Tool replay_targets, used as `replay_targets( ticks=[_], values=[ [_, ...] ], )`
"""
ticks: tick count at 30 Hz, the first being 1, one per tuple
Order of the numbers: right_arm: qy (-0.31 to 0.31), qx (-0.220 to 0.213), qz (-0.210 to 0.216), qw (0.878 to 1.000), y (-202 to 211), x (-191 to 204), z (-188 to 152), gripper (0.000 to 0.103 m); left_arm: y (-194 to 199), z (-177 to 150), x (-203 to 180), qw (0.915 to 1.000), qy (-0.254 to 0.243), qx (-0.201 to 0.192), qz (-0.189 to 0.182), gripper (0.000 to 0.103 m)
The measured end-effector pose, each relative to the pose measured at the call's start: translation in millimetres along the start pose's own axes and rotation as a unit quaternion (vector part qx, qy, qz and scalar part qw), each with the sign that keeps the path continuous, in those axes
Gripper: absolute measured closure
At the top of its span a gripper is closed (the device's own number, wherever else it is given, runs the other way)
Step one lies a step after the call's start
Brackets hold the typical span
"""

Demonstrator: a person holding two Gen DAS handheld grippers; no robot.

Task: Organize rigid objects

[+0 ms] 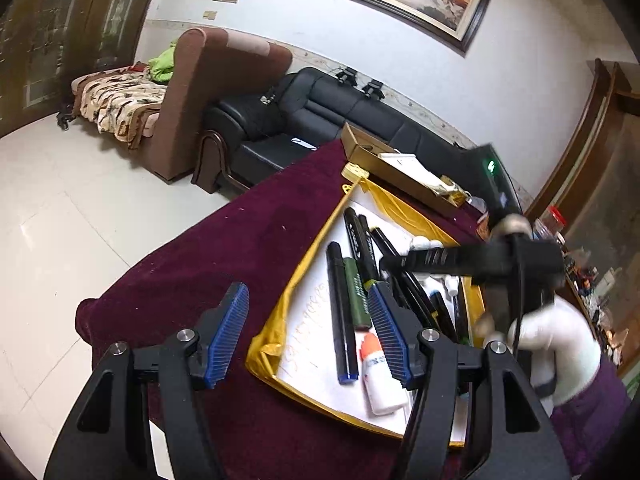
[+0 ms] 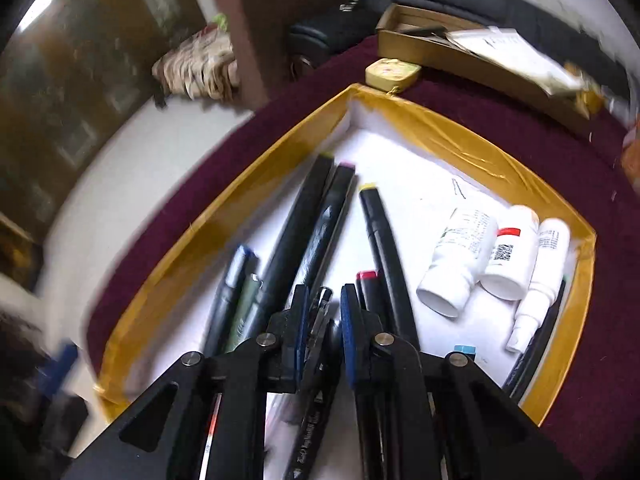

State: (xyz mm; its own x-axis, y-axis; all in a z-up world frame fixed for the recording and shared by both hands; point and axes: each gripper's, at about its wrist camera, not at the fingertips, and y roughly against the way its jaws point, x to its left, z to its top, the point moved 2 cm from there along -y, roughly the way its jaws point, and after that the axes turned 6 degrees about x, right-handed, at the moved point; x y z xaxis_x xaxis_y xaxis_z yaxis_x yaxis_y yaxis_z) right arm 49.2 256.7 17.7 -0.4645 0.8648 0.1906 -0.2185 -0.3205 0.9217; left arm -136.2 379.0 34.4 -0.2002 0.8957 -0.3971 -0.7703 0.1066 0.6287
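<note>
A table under a maroon cloth [image 1: 248, 248] carries a yellow-rimmed tray [image 2: 280, 136] with a white floor. Beyond it lies a long cardboard box [image 2: 460, 56], with a small yellow tin [image 2: 392, 73] between box and tray. In the tray lie black markers [image 2: 296, 232] side by side; three white bottles [image 2: 508, 252] rest at its right end. The left gripper [image 1: 316, 332] hovers over the tray's near edge, jaws apart, empty. The right gripper [image 2: 324, 324], held by a white-gloved hand [image 1: 560, 344], has jaws closed on a dark pen [image 2: 320, 320] above the markers.
</note>
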Motion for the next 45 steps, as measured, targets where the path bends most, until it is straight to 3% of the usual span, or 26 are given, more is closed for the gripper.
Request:
replay_targets(
  ticks=[3,6,9,12,16,18,22,24,26,28,29,30,31,32,33,34,35,38,45],
  values=[
    [-0.021,-0.035,0.021,0.999,11,-8,6,0.087,0,1,-3,0.9999,-0.008,-0.004,0.008,0.040],
    [-0.024,-0.001,0.070,0.997,-8,-11,8,0.087,-4,2,-5,1.0000,-0.003,0.001,0.003,0.040],
    [-0.057,0.007,0.035,0.998,-21,-34,6,0.090,-5,0,-8,0.9999,-0.010,0.006,0.004,0.039],
    [-0.083,-0.002,0.047,0.995,-19,-45,3,0.088,-4,0,-11,0.9998,-0.015,0.004,0.009,0.039],
    [-0.061,-0.038,0.105,0.992,10,-35,-10,0.088,-8,3,-18,0.9997,-0.021,0.007,0.013,0.039],
    [-0.042,-0.030,0.146,0.988,12,-24,-22,0.087,-8,2,-23,0.9996,-0.023,0.007,0.013,0.039],
    [-0.035,0.015,0.107,0.993,-15,-15,-45,0.086,-6,-2,-33,0.9993,-0.030,0.006,0.019,0.039],
    [-0.057,0.000,0.124,0.991,-9,-23,-49,0.086,-1,-4,-43,0.9987,-0.041,0.000,0.031,0.039],
    [-0.069,-0.033,0.139,0.987,13,-31,-58,0.086,9,-5,-54,0.9948,-0.058,-0.024,0.080,0.039],
    [-0.057,-0.084,0.123,0.987,43,-35,-76,0.086,33,-5,-69,0.9829,-0.066,-0.088,0.148,0.035],
    [-0.048,-0.112,0.105,0.987,58,-36,-88,0.084,47,-5,-78,0.9778,-0.067,-0.122,0.157,0.014],
    [-0.044,-0.133,0.088,0.986,69,-38,-95,0.082,59,-6,-87,0.9763,-0.066,-0.154,0.137,0.000],
    [-0.041,-0.158,0.066,0.984,81,-40,-106,0.069,66,-7,-92,0.9777,-0.066,-0.170,0.104,0.000],
    [-0.038,-0.192,0.031,0.980,94,-45,-121,0.049,66,-6,-98,0.9820,-0.065,-0.165,0.063,0.000],
    [-0.039,-0.211,0.010,0.977,104,-52,-128,0.040,59,-2,-106,0.9874,-0.069,-0.137,0.037,0.000],
    [-0.046,-0.243,-0.025,0.969,114,-58,-143,0.029,49,1,-113,0.9908,-0.079,-0.107,0.027,0.000],
    [-0.050,-0.260,-0.046,0.963,122,-60,-151,0.025,39,2,-122,0.9917,-0.091,-0.084,0.036,0.000],
    [-0.050,-0.278,-0.095,0.954,130,-69,-168,0.019,27,-7,-141,0.9837,-0.105,-0.084,0.119,0.000],
    [-0.027,-0.231,-0.124,0.965,130,-77,-198,0.019,21,-20,-154,0.9830,-0.101,-0.045,0.146,0.000]
  ],
)
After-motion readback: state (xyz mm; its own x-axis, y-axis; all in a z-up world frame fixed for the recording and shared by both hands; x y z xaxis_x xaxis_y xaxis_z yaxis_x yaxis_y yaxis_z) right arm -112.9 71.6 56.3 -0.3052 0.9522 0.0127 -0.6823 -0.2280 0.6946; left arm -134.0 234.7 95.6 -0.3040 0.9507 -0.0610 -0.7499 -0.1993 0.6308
